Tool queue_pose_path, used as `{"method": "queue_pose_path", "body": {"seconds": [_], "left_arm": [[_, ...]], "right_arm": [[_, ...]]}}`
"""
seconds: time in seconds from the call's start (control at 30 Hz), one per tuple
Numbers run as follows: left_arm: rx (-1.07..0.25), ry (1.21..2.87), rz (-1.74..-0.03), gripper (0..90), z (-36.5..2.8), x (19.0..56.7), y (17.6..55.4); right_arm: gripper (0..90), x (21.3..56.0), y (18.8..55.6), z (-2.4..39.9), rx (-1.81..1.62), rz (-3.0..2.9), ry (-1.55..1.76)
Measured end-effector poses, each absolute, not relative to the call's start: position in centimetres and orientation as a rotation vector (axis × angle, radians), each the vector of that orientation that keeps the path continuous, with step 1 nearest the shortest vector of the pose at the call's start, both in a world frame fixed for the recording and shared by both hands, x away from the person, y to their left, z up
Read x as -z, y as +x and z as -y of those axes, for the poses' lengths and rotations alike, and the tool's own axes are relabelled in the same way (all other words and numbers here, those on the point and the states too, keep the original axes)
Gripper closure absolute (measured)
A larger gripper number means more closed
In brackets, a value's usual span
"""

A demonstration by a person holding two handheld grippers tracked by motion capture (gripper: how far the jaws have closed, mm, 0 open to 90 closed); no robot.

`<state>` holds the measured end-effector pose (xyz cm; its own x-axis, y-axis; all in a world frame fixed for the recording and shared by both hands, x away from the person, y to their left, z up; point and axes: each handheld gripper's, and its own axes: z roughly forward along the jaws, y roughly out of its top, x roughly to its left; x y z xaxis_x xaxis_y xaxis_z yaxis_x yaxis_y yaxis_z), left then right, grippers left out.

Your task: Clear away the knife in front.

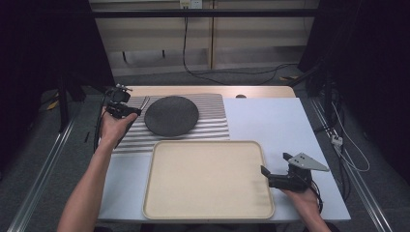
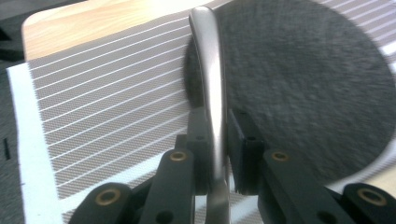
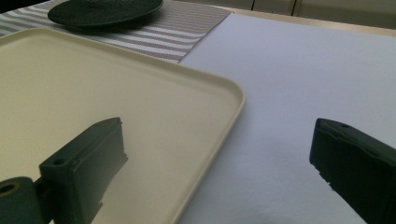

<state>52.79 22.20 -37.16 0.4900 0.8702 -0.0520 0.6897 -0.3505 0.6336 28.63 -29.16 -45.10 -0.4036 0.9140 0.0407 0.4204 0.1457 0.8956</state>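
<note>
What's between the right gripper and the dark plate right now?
The cream tray, empty, fills most of that stretch, then a strip of striped placemat before the dark plate. The high view shows it, with the right gripper open at the tray's right edge.

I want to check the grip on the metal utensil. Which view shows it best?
The left gripper view: the utensil handle stands close up, clamped between the left gripper jaws. The high view shows its thin tip poking over the striped mat, small and far.

plates: 1 dark plate (image 1: 171,115) | trays: 1 cream tray (image 1: 208,212) | placemats: 1 striped placemat (image 1: 212,121) | cutlery: 1 metal utensil (image 2: 210,88)
</note>
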Motion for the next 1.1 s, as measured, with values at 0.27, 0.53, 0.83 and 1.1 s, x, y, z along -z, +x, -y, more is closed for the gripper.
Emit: {"method": "queue_pose_path", "body": {"seconds": [0.27,0.53,0.83,1.1], "left_arm": [[-0.392,2.143,-1.214,79.9,-21.1,35.9,51.1],[-0.381,2.154,-1.158,79.9,-20.1,35.7,49.4],[-0.353,2.141,-1.11,79.9,-18.8,35.3,47.8],[-0.342,2.158,-1.077,79.9,-17.8,35.4,46.6]], "right_arm": [[3.5,45.0,28.5,29.1,-1.21,-1.896,1.268],[3.5,45.0,28.5,29.1,-1.212,-1.897,1.268],[3.5,45.0,28.5,29.0,-1.212,-1.897,1.269],[3.5,45.0,28.5,29.0,-1.214,-1.899,1.272]]}}
